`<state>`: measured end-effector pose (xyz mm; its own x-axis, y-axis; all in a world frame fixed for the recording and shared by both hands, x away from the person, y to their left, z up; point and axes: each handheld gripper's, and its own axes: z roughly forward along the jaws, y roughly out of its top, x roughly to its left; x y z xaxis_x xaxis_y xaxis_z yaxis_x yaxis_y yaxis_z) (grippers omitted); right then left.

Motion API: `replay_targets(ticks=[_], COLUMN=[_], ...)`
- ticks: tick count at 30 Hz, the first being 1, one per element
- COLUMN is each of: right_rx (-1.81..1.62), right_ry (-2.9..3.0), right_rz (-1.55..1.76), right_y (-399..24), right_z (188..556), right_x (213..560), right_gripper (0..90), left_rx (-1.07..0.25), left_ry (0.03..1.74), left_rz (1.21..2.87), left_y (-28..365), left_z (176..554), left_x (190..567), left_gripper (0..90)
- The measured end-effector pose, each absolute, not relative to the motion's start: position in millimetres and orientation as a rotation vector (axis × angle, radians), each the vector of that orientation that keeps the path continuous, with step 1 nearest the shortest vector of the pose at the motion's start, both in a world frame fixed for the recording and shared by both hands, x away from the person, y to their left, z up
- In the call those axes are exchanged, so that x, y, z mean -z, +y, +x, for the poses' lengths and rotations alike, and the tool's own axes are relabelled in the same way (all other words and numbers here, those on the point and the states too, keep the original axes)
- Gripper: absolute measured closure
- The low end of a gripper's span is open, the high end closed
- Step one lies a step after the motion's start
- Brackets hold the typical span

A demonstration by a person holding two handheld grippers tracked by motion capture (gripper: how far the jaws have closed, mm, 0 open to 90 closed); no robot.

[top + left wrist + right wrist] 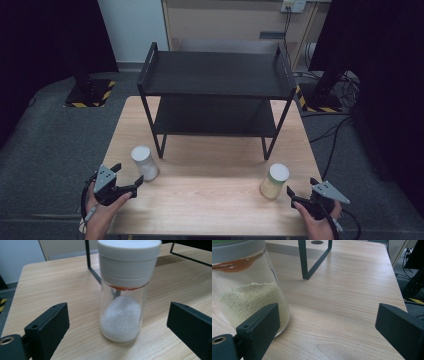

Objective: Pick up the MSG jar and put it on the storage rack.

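Note:
A glass jar of white powder (145, 162) with a white lid stands at the table's front left. My left gripper (128, 176) is open just short of it. In the left gripper view the white-powder jar (123, 315) stands upright ahead of the gap between the two black jaws of the left gripper (118, 315), touching neither. A jar of pale yellow grains (274, 181) stands at the front right. My right gripper (301, 187) is open just to its right. In the right gripper view the grain jar (249, 300) sits partly behind the left jaw, and bare table lies between the jaws of the right gripper (327, 317).
A black two-tier metal shelf (215, 75) stands on the far half of the wooden table (210, 185), both tiers bare. Its front legs (305, 262) stand just beyond the jars. Cables and stands are on the floor at the right.

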<state>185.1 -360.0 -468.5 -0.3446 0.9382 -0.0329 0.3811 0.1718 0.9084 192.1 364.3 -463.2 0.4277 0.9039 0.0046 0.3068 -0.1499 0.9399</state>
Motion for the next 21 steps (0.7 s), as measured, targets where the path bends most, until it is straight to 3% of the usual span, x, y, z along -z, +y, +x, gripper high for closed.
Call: replay_targets(ticks=[21], right_rx=[-1.15], right_ry=[1.833], right_rz=[1.252], right_y=[-359.8], right_z=[184.5], right_x=[469.3], right_gripper=[6.4], left_rx=[-0.767], left_ry=[0.983], left_rz=[1.708], left_y=[357.9], left_z=[193.0], left_x=[461.9], left_gripper=[2.5])
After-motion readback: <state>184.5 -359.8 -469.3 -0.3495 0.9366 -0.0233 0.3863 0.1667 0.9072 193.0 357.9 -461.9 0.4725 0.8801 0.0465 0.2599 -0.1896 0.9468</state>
